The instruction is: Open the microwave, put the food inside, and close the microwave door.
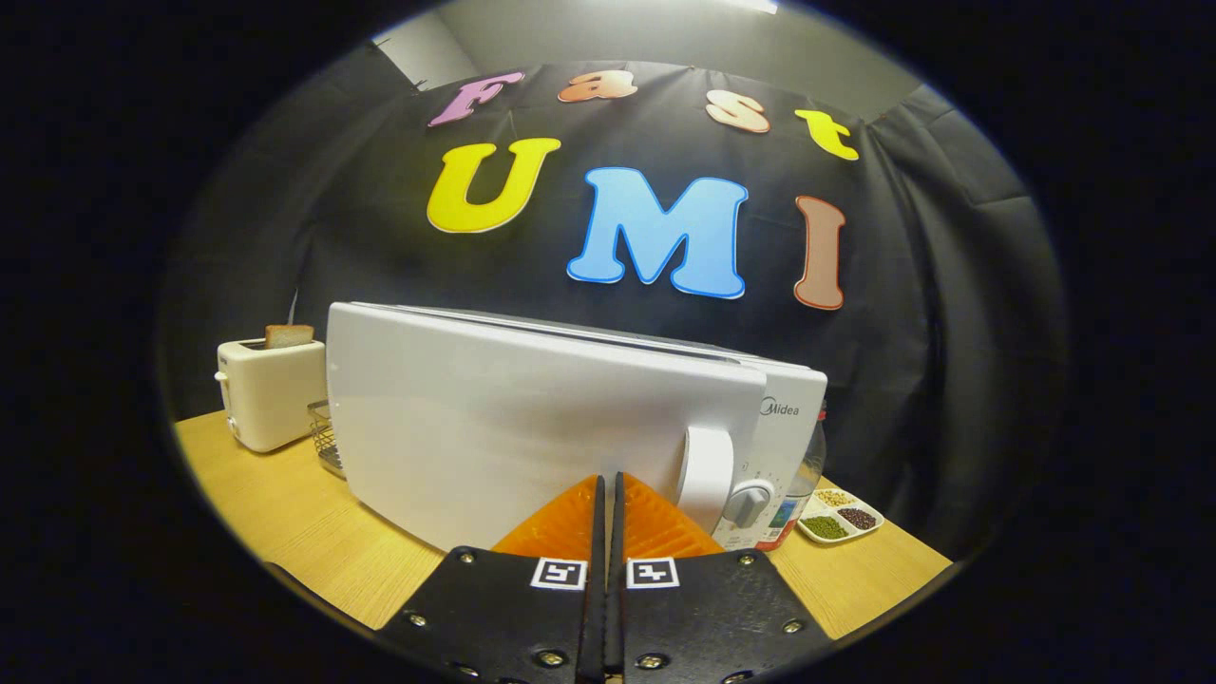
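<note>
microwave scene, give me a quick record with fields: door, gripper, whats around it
microwave: white, on the wooden table, door looks swung partly out toward the camera
handle: white, at the door's right edge, just ahead of the fingers and to their right
gripper: fingers shut together, nothing between them, tips close to the door front
toaster: left of the microwave, a bread slice standing in its slot
sectioned dish: right of the microwave, holds beans or grains
food inside: cannot tell

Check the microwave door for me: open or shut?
Partly open: the microwave door angles away from the body, a gap showing along its top edge. The tool, fingers together, sits just before it.
</note>
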`<action>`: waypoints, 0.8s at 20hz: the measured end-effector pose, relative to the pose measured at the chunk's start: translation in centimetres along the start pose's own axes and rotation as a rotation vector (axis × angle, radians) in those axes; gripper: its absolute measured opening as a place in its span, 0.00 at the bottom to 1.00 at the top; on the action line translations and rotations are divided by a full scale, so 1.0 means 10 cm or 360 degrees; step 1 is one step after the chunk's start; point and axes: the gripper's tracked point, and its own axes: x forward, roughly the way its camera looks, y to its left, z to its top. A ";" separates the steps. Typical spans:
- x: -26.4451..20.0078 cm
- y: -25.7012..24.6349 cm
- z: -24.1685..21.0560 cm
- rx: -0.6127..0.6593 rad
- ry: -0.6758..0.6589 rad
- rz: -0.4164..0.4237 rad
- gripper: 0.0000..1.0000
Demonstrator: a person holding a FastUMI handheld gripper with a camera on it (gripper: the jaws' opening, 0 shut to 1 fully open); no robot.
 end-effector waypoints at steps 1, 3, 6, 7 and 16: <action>0.07 -0.02 0.00 -0.0001 0.0002 -0.0019 0.01; 0.22 -0.06 0.01 -0.0038 0.0003 -0.0057 0.01; 0.32 -0.08 0.05 -0.0097 -0.0019 -0.0103 0.01; 0.34 -0.09 0.03 -0.0112 -0.0030 -0.0131 0.03; -0.35 0.20 0.45 -0.0090 -0.0034 0.0050 0.03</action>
